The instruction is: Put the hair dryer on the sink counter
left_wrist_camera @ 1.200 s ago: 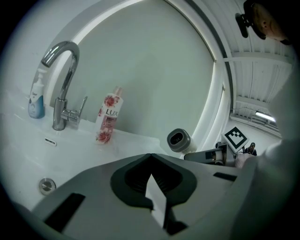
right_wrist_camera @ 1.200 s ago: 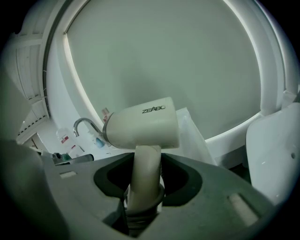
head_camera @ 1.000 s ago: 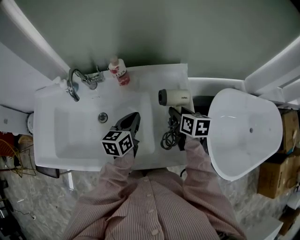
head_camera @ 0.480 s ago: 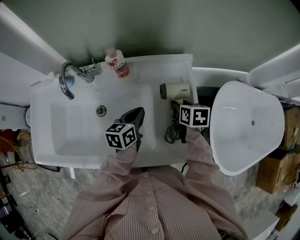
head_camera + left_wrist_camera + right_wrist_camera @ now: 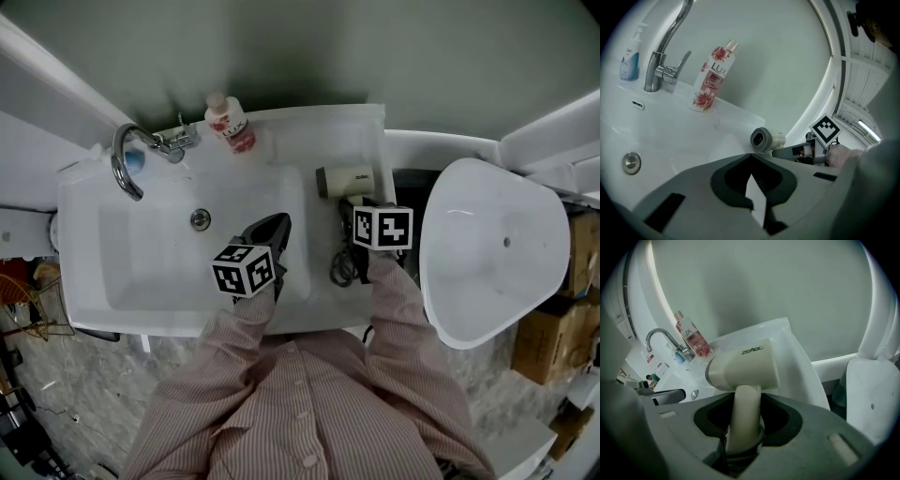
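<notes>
The cream hair dryer point(image 5: 349, 180) lies crosswise over the sink counter point(image 5: 361, 141), to the right of the basin, nozzle pointing left. My right gripper point(image 5: 362, 208) is shut on its handle point(image 5: 743, 411), and the dryer's body point(image 5: 745, 365) fills the right gripper view just past the jaws. Its black cord point(image 5: 341, 267) lies coiled on the counter beside my right arm. I cannot tell whether the dryer rests on the counter or hangs just above it. My left gripper point(image 5: 275, 225) hovers over the basin's right part, shut on nothing. The dryer's nozzle point(image 5: 761, 138) shows ahead of it.
A chrome faucet point(image 5: 127, 159) and a pink bottle point(image 5: 230, 124) stand at the back of the sink, and the drain point(image 5: 200, 219) is mid-basin. A blue-and-white pump bottle point(image 5: 629, 58) stands by the faucet. A large white oval fixture point(image 5: 492, 253) sits close on the right, with cardboard boxes point(image 5: 567, 309) beyond.
The head view has shifted a little. My right gripper and the hair dryer have edged slightly left over the counter. The left gripper has barely moved.
</notes>
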A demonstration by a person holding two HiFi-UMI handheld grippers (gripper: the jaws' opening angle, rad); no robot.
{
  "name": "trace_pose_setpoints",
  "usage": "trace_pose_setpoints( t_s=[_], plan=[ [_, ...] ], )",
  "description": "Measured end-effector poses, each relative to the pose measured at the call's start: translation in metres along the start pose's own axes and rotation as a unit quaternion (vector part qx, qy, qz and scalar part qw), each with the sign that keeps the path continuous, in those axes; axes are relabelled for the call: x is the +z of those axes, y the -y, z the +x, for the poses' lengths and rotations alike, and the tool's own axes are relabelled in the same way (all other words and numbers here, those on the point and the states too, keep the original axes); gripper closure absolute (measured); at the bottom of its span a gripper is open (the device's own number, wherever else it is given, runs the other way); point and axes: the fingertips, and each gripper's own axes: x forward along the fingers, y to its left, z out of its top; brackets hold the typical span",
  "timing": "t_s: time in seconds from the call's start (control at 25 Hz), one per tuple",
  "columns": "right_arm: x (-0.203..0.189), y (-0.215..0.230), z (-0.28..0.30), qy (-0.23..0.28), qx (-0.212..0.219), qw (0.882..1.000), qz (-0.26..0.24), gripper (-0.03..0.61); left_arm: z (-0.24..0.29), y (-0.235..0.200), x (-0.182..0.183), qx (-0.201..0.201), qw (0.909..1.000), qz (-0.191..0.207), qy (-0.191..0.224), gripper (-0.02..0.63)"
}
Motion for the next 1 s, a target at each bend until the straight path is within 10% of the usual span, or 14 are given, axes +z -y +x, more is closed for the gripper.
trace_pose_setpoints(
  t_s=[1.0],
  plan=[
    [0.003,0.003,0.001,0.013,-0.025,1.0,0.008,0.397,-0.005,0.011,0.005,-0.003,0.9998,0.012,0.014,0.612]
  ],
)
